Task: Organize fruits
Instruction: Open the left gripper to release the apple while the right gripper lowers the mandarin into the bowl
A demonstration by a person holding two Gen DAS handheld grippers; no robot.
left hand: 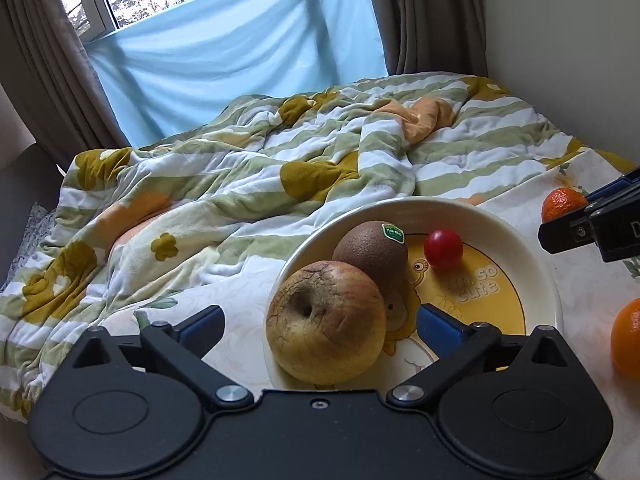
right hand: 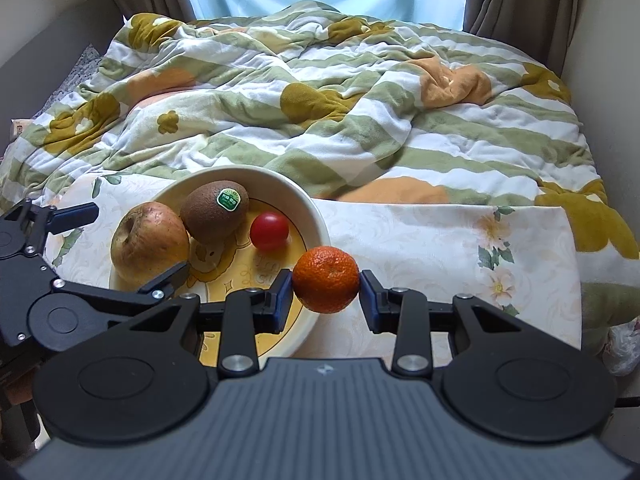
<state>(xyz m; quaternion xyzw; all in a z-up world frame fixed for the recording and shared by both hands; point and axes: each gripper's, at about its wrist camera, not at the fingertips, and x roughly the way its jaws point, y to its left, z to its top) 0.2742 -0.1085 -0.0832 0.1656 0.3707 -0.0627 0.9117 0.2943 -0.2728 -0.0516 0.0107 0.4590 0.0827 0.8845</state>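
A cream bowl [left hand: 420,202] [right hand: 240,172] with a yellow inside stands on a floral cloth. In it lie a wrinkled apple [left hand: 326,322] [right hand: 150,238], a brown kiwi [left hand: 370,252] [right hand: 214,210] with a green sticker, and a small red tomato [left hand: 443,249] [right hand: 269,231]. My left gripper [left hand: 320,324] [right hand: 132,242] is open, its blue pads on either side of the apple with gaps showing. My right gripper [right hand: 326,280] [left hand: 576,208] is shut on a mandarin [right hand: 326,280] [left hand: 562,202], held just off the bowl's right rim.
A bigger orange [left hand: 628,344] lies on the cloth to the right of the bowl. A rumpled striped quilt [right hand: 320,100] covers the bed behind. Curtains and a blue sheet hang at the window; a wall runs along the right.
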